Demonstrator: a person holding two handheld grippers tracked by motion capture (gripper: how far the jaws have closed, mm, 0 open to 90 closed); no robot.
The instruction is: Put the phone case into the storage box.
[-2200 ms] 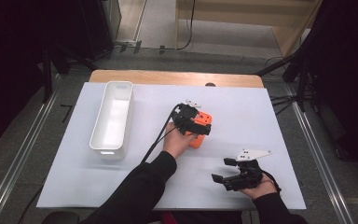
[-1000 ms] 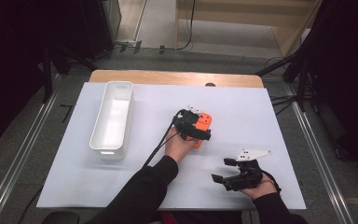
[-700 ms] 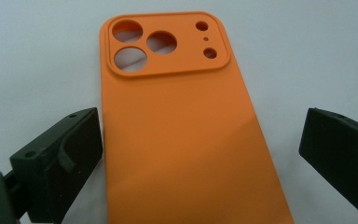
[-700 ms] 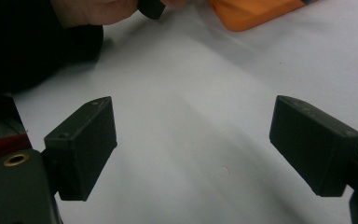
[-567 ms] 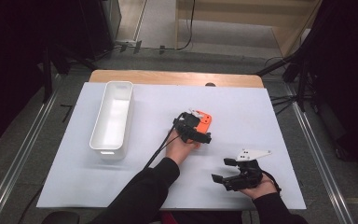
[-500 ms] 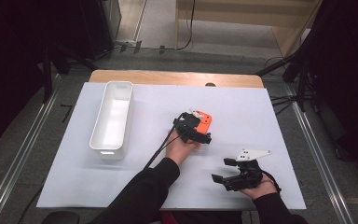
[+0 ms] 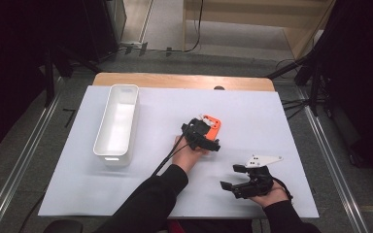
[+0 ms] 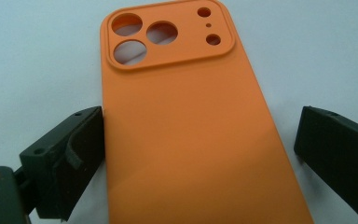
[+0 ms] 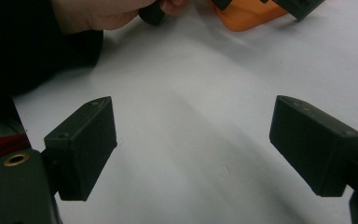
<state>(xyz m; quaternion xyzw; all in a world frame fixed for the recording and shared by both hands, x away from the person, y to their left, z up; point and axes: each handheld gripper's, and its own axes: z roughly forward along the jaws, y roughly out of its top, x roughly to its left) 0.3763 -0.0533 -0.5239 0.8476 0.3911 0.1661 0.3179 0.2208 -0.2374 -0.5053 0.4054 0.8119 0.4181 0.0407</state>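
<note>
Two black jaws of the left gripper (image 8: 198, 154) straddle an orange phone case (image 8: 191, 126) that lies flat on the white sheet covering the table (image 7: 272, 121). They have just been closing in on it: the jaw at the left of the left gripper view seems to touch the case's long edge or sit just beside it, while the other stands clear, so the case is between the jaws but not yet gripped.

To do this grasp well, I judge the left gripper should centre itself so that both pads meet the long edges together; otherwise the near pad may push the case sideways across the smooth sheet. The pads should also come low, to the sheet, since the case is thin and could slip out beneath them. A gentle squeeze seems wise, as an empty case of this kind probably flexes.

The case is matte, with rounded corners and a raised camera block at its far end, pierced by three large round holes and smaller ones beside them. In the high view it sits near the middle of the table, right of a white tray (image 7: 118, 121).

The right gripper (image 7: 234, 177) rests near the front edge, well apart, its jaws wide open and empty.
</note>
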